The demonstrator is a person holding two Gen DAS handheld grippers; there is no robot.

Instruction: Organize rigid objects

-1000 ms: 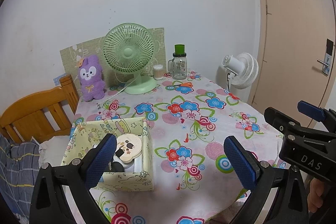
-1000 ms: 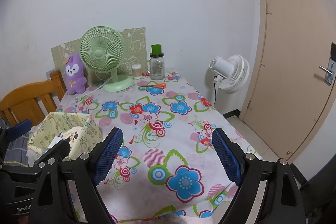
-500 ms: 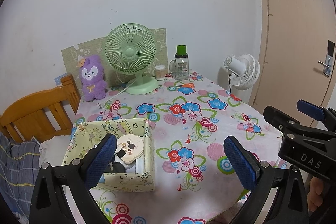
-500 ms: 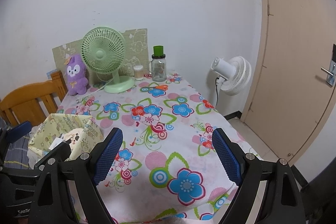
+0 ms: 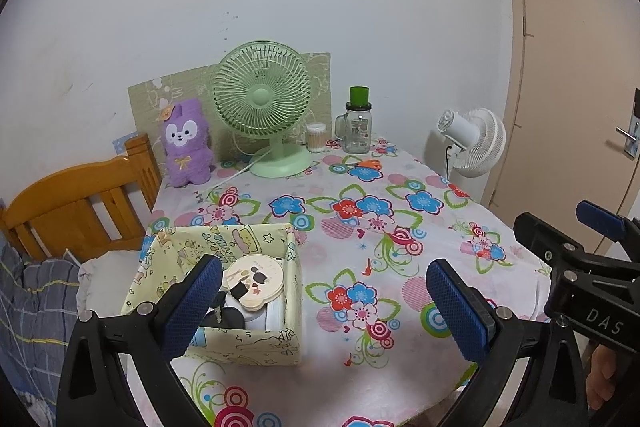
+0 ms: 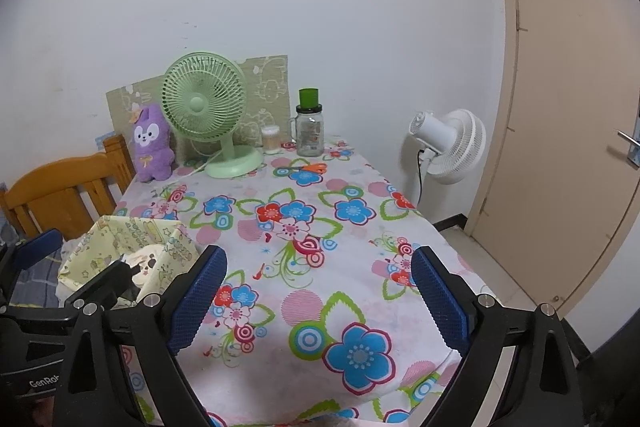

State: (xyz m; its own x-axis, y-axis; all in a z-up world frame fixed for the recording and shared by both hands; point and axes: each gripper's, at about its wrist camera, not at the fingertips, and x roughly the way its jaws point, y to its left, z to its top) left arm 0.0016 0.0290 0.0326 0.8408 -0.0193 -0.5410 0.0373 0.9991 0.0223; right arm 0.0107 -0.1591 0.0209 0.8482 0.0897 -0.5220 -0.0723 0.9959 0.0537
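Both tools hover at the near edge of the worktop (image 5: pixel 360 379), and neither has anything in it. The left hand-held gripper (image 5: pixel 324 303) is spread wide, blue pads apart, empty. The right hand-held gripper (image 6: pixel 318 297) is just as wide and just as empty.

The landmark here is the yellow patterned box (image 5: pixel 224 343), sitting at the near left corner of the worktop. Inside it lies a round cream compact (image 5: pixel 256 277) on top of some darker and white pieces, too jumbled to name. So the rigid objects appear to be mostly gathered in already.

Far beyond the box, toward the wall, orange-handled scissors (image 5: pixel 362 164) lie flat on the cloth, and past them stands a glass jar with a green lid (image 5: pixel 357 125) beside a small tub of cotton swabs (image 5: pixel 316 137). The green fan (image 5: pixel 262 107) and purple plush (image 5: pixel 186 143) stand further along that back row.

My read: this is a between-picks pause, or the finish. If more is to go in, the scissors look the likeliest candidate. That calls for a long reach beyond the box and a low, flat pinch.
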